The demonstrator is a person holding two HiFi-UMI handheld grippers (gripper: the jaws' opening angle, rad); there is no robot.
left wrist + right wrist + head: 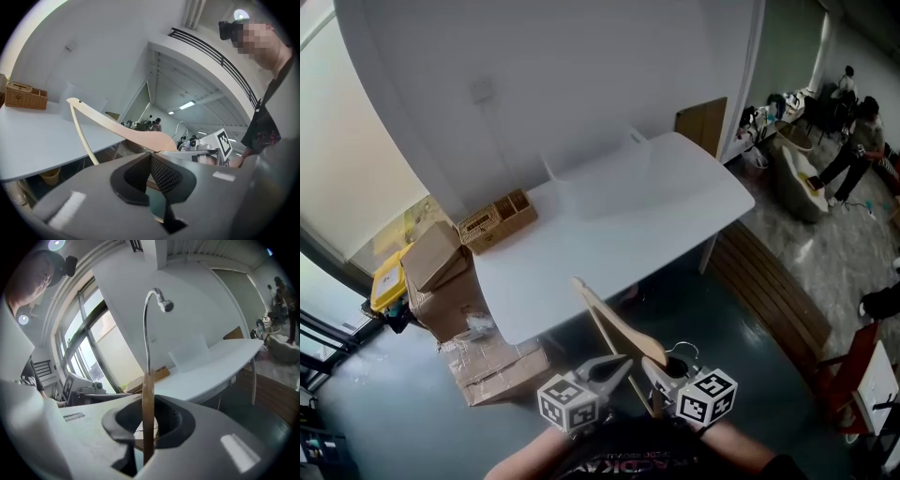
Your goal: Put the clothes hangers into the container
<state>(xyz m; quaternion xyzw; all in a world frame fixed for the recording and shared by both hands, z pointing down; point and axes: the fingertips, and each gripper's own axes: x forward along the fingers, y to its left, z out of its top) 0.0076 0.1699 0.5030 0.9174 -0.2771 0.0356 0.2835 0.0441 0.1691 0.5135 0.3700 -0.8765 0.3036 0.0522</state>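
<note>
Here we hold the wooden hanger (pixel 614 323) before the white table (pixel 675 211).
Our right gripper (pixel 145 427) clamps its neck, our left gripper (pixel 151 173) has its jaws pressed together — clear container (pixel 558 183) and wicker basket (pixel 497 220) on the table.

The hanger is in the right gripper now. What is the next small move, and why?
Probably carry the right gripper forward toward the clear container on the white table: its jaws are shut on the wooden hanger, which is held well short of the container.
</note>
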